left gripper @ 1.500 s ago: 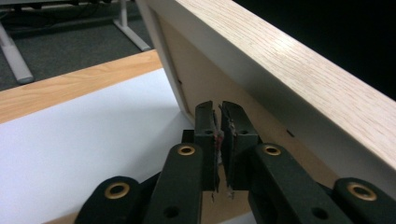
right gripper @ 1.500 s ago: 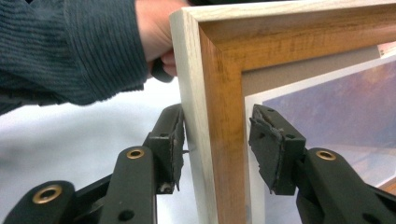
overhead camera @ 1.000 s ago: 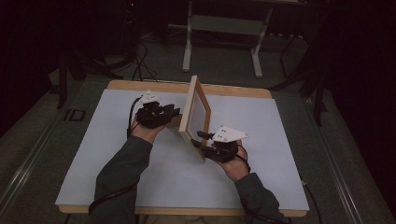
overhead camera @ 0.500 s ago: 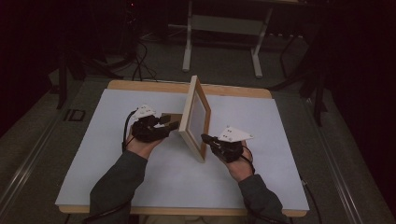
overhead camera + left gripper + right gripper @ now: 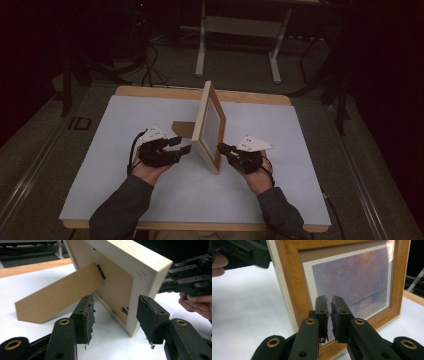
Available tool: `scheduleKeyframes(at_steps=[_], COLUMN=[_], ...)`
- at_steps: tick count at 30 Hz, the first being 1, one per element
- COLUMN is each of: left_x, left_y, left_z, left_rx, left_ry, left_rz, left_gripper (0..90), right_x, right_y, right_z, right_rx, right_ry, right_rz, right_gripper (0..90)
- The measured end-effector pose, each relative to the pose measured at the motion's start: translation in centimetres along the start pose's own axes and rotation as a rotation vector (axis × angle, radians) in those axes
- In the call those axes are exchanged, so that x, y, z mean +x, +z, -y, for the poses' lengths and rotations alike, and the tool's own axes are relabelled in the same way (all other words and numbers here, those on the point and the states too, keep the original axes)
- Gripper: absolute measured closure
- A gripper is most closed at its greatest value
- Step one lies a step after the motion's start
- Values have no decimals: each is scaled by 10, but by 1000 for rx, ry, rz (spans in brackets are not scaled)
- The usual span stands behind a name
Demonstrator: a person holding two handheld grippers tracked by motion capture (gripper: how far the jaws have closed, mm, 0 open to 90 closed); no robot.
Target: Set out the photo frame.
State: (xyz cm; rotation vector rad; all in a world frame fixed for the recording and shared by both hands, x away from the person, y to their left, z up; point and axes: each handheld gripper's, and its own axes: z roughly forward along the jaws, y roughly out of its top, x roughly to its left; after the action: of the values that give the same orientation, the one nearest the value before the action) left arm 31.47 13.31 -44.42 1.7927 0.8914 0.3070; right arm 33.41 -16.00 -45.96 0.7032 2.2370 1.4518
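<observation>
My left gripper (image 5: 113,315) has just been opening, jaws astride the frame's (image 5: 209,125) corner; my right gripper (image 5: 329,312) sits nearly closed, empty.

gripper (image 5: 186,146) – black, brass screws, torn pads | top plate – grey, three-cornered | sleeves – dark grey

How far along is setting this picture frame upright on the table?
Done: the picture frame stands upright on the table, its rear stand swung out and resting on the surface. In hand: the left gripper has just been opening, jaws apart around the frame's near corner without pressing; the right gripper sits nearly shut at the front. Left: backing both away.
</observation>
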Motion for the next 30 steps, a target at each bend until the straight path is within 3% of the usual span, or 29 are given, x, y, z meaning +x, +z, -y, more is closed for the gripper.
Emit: scheduleKeyframes(at_steps=[7,11,19,26,30], left_x=[-16,-24,-34,-40,-47], left_y=[9,16,30,39,45], left_z=[2,-1,-10,-14,-17], left_rx=[8,-3,-14,-28,-41], left_ry=[11,5,-1,-26,-26], left_rz=[26,21,-58,-74,-106], left_gripper=[415,370,316,313,344], right_x=[-1,-2,-3,-4,-4], right_y=[1,1,-1,-2,-2], right_z=[0,1,2,3,3], right_rx=[0,-3,-1,-6,-4], right_ry=[9,8,15,17,18], right_rz=[6,5,2,1,-2], right_gripper=[784,761,745,737,734])
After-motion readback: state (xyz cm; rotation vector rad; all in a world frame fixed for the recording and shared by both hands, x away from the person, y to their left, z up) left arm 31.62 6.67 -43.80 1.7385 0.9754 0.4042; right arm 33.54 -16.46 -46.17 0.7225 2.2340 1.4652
